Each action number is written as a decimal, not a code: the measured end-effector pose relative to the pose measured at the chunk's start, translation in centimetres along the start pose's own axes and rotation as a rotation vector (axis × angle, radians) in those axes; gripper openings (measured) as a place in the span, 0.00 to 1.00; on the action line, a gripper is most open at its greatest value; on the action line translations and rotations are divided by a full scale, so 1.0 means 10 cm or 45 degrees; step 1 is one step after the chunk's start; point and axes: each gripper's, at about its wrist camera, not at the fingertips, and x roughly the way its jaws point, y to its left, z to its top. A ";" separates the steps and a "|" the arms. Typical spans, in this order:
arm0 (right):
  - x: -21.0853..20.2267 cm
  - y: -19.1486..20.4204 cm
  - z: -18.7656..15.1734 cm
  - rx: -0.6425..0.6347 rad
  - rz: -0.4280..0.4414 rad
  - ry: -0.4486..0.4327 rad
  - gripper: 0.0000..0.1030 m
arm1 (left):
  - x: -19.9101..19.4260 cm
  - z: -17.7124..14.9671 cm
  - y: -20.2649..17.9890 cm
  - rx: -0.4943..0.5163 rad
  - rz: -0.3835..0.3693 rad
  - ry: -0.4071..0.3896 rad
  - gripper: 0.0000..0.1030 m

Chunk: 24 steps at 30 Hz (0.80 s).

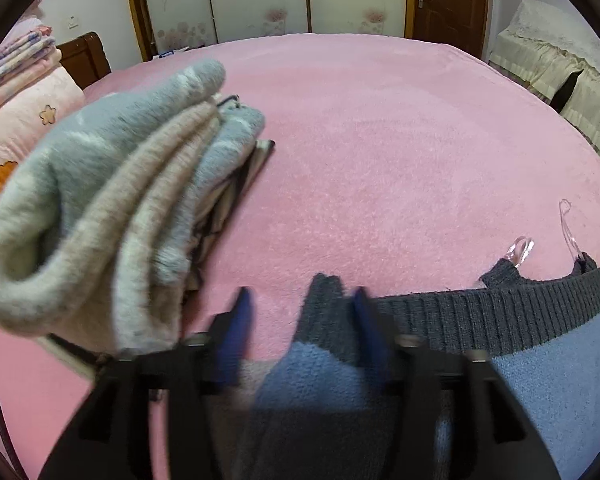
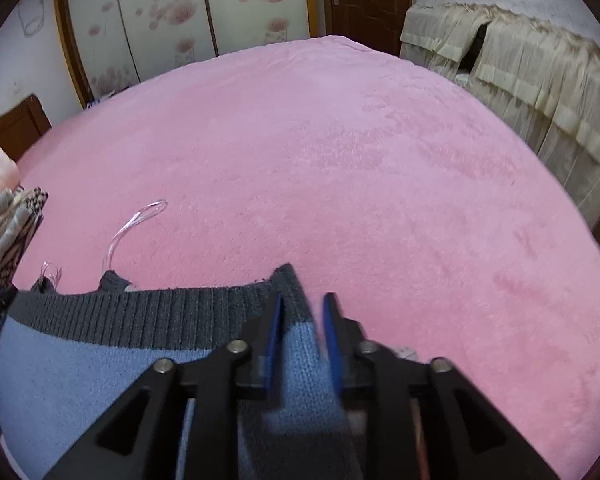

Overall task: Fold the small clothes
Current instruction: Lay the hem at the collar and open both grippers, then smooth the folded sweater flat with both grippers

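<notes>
Sweater (image 2: pixel 100 364), blue knit with a dark grey ribbed band, lies on the pink bed (image 2: pixel 340 168), and both claws sit at its far edge. The left claw (image 1: pixel 300 300) stands well open, with a grey corner of the sweater rising loose between its blue pads and leaning on the right-hand one, not pinched. The right claw (image 2: pixel 302 308) is partly open, with the opposite corner of the sweater standing between its pads, no longer clamped. Judging by this, a fold has just been laid down and the step in hand is letting go. Beyond the sweater's grey band two clear plastic loops (image 2: pixel 140 220) poke onto the bed. Left of the sweater sits a stack of folded clothes (image 1: pixel 112 220). Next, both claws probably need to draw back clear of the knit without dragging it, then either make another fold or carry the sweater toward that stack.
</notes>
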 end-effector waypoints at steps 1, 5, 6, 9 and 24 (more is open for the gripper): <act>-0.08 0.02 0.01 -0.005 -0.014 -0.003 0.37 | -0.05 0.01 0.00 0.002 -0.003 -0.003 0.70; -0.49 0.00 0.06 0.045 0.064 -0.039 0.40 | -0.39 0.01 -0.01 0.031 -0.056 0.002 0.72; -0.60 -0.01 0.07 0.054 0.079 -0.049 0.40 | -0.51 0.02 0.00 0.036 -0.065 -0.005 0.72; -1.02 0.00 0.07 0.051 0.120 -0.095 0.44 | -0.97 0.00 0.06 0.038 -0.103 -0.042 0.73; -1.98 0.28 -0.86 -0.015 0.209 -0.180 0.50 | -2.07 -1.00 -0.04 -0.022 -0.204 -0.082 0.81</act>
